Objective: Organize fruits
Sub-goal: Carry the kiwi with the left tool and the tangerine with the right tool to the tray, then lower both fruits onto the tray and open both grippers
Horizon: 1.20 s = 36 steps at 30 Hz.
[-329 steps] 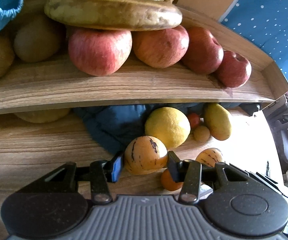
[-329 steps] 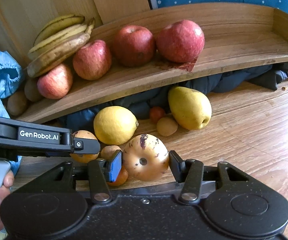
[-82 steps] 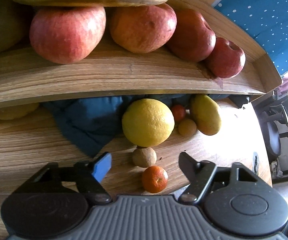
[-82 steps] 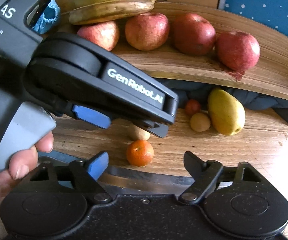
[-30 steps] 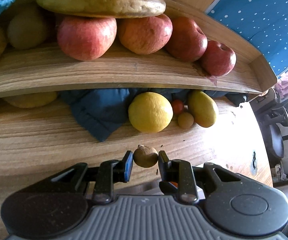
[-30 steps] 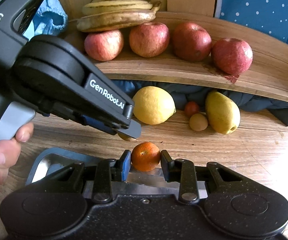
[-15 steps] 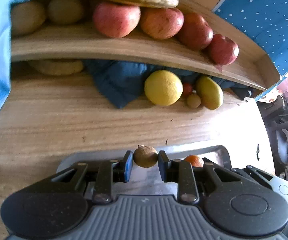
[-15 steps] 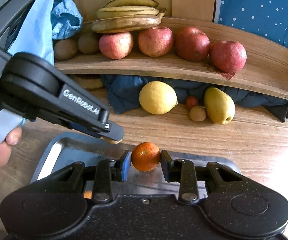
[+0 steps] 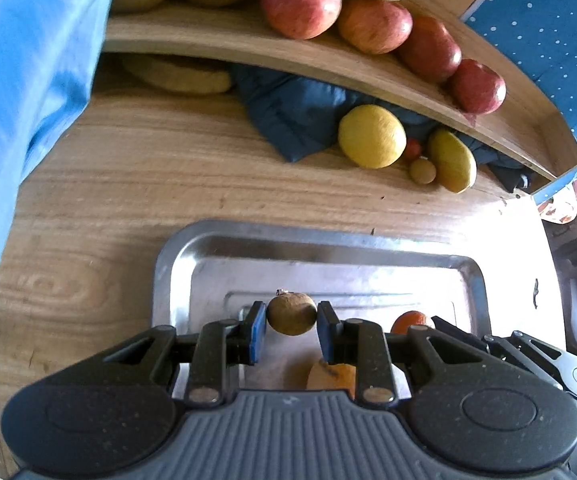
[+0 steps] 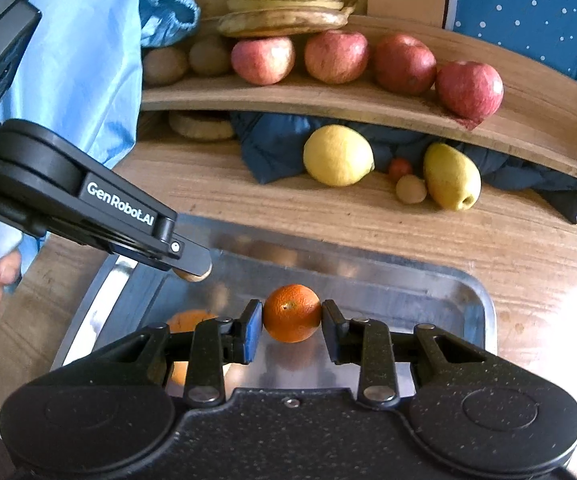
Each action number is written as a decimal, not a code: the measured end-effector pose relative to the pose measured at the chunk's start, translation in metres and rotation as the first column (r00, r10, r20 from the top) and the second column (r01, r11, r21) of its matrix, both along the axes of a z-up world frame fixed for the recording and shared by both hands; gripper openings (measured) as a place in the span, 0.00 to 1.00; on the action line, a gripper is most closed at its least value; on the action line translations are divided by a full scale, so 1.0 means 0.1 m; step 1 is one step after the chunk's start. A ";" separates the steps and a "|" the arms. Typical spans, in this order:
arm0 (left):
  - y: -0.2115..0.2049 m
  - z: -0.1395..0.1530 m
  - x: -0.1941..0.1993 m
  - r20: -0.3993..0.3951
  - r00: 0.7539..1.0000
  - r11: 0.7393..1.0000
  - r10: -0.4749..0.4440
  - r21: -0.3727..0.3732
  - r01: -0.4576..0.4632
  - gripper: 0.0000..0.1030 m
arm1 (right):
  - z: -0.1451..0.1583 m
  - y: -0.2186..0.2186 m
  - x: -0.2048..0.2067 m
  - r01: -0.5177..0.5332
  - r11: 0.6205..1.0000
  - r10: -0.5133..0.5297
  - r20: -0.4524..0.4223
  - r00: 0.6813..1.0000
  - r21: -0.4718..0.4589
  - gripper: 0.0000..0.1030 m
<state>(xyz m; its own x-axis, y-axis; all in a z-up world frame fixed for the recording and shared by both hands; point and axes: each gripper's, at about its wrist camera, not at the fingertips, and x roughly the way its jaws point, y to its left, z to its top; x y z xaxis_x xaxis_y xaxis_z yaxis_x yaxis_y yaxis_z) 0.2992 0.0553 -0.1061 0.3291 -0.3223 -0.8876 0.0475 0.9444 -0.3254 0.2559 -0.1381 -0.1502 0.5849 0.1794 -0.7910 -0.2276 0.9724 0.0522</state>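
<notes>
**Operator:** While I hover over the metal tray (image 9: 176, 256), my landmark, let me go left to right. My left gripper (image 9: 291, 320) is clenched on a small brown fruit (image 9: 291, 314), held above the tray's left-middle floor. I judge the pinch runs across its widest part so it won't roll out.

**Colleague:** And your other side?

**Operator:** My right gripper (image 10: 292, 320) is clamped on a small orange (image 10: 291, 313), over the tray's middle, clear of the floor. One yellow-orange fruit (image 10: 186, 322) already lies in the tray on its near left, so I'd say both hands are bringing the small pieces there to group them.

**Colleague:** What's left beyond the tray?

**Operator:** On the wooden table (image 10: 368, 216) past the tray's far rim, a lemon (image 10: 337, 155), a tiny red fruit (image 10: 399, 168), a small tan one (image 10: 410, 189) and a pear (image 10: 451, 176) sit against a dark blue cloth (image 10: 272, 140). Above those, apples (image 10: 335, 56) and bananas (image 10: 286, 8) are lined up on the shelf (image 10: 368, 108), apparently sorted.

**Colleague:** Next?

**Operator:** Probably lowering both before letting go, well apart, so nothing knocks together.
</notes>
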 end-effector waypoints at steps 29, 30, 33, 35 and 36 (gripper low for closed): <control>0.12 -0.09 -0.36 -0.020 0.999 0.999 0.041 0.021 -0.041 0.29 | -0.10 0.11 -0.28 -0.057 0.998 0.055 -0.057 0.997 -0.030 0.33; 0.12 -0.09 -0.37 -0.020 0.999 0.999 0.041 0.022 -0.041 0.29 | -0.10 0.11 -0.29 -0.059 0.998 0.057 -0.058 0.997 -0.031 0.33; 0.12 -0.09 -0.37 -0.019 0.999 0.999 0.043 0.022 -0.042 0.29 | -0.11 0.12 -0.29 -0.063 0.998 0.061 -0.061 0.996 -0.030 0.33; 0.11 -0.09 -0.38 -0.019 0.999 0.999 0.043 0.025 -0.042 0.29 | -0.11 0.11 -0.29 -0.065 0.997 0.063 -0.062 0.996 -0.030 0.33; 0.11 -0.09 -0.39 -0.018 0.999 0.999 0.043 0.026 -0.043 0.29 | -0.11 0.11 -0.30 -0.065 0.997 0.063 -0.063 0.996 -0.030 0.33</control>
<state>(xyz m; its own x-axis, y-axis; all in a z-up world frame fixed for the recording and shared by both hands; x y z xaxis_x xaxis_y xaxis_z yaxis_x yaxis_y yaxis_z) 0.2604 0.0659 -0.1154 0.3254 -0.2857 -0.9014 0.0008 0.9533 -0.3019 0.2260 -0.1269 -0.1607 0.5229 0.1891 -0.8312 -0.2870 0.9572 0.0372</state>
